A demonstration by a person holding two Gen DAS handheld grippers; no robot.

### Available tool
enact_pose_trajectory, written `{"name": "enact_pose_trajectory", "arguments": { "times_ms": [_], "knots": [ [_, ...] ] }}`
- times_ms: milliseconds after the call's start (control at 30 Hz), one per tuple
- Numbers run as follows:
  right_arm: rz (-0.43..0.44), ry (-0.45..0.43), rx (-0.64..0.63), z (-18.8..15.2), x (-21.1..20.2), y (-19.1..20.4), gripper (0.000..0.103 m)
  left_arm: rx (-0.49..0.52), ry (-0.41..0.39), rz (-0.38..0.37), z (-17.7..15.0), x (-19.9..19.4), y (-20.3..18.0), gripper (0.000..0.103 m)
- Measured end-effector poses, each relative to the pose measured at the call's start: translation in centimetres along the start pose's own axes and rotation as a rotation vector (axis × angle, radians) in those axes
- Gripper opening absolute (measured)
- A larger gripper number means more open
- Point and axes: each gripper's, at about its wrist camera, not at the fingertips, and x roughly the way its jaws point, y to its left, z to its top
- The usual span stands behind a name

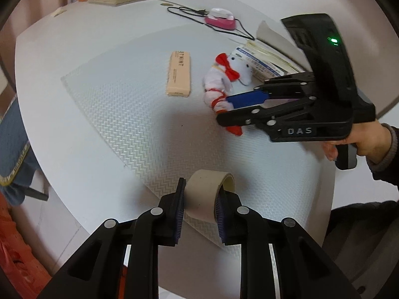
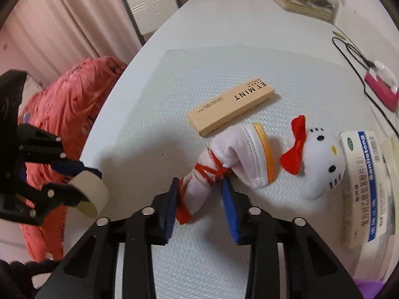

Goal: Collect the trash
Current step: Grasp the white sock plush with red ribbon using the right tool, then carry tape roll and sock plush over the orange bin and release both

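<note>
Trash first — an empty cardboard tape core sits between the pads of the left gripper, jaws drawn in narrow and clamped on its curved wall, at the near edge of the textured mat. From the right wrist view the core looks lifted clear of the desk, open ends facing sideways.

Second item: a Hello Kitty plush, lying on the mat with its long axis running from head, at the right, down to a red-tied tail end. The right gripper straddles that narrow tail end, jaws pulled in close; the pads appear to touch the fabric, though how firm the hold is I cannot tell.

Beyond — a tan ET MINT box lies flat just past the plush, untouched, long axis slanted. Right gripper is the nearer one to it. A medicine carton butts against the plush's head. Pink iron and cord well apart, far side.
</note>
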Motion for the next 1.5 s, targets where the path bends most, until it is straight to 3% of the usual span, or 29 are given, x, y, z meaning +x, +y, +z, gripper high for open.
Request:
{"name": "enact_pose_trajectory", "arguments": {
  "times_ms": [167,467,833,1167,1500],
  "knots": [
    [0.033,-0.008,-0.009,-0.5,-0.8,-0.7,0.018,-0.021,0.003,0.005,-1.4,-1.4,0.3,0.023],
    [0.125,-0.058,-0.06,-2.7,-7.7,0.9,0.018,-0.018,-0.059,0.044,-1.9,-5.9,-2.1,0.023],
    [0.203,-0.089,-0.15,-4.8,-14.1,4.4,0.018,-0.039,-0.108,0.138,-5.4,-12.1,-5.5,0.023],
    [0.303,-0.071,-0.297,-4.6,-14.5,11.2,0.018,-0.161,-0.157,0.214,-9.0,-14.9,-6.1,0.023],
    [0.398,-0.026,-0.45,-3.0,-12.0,20.3,0.018,-0.321,-0.19,0.287,-15.2,-18.5,-3.4,0.023]
  ]
}}
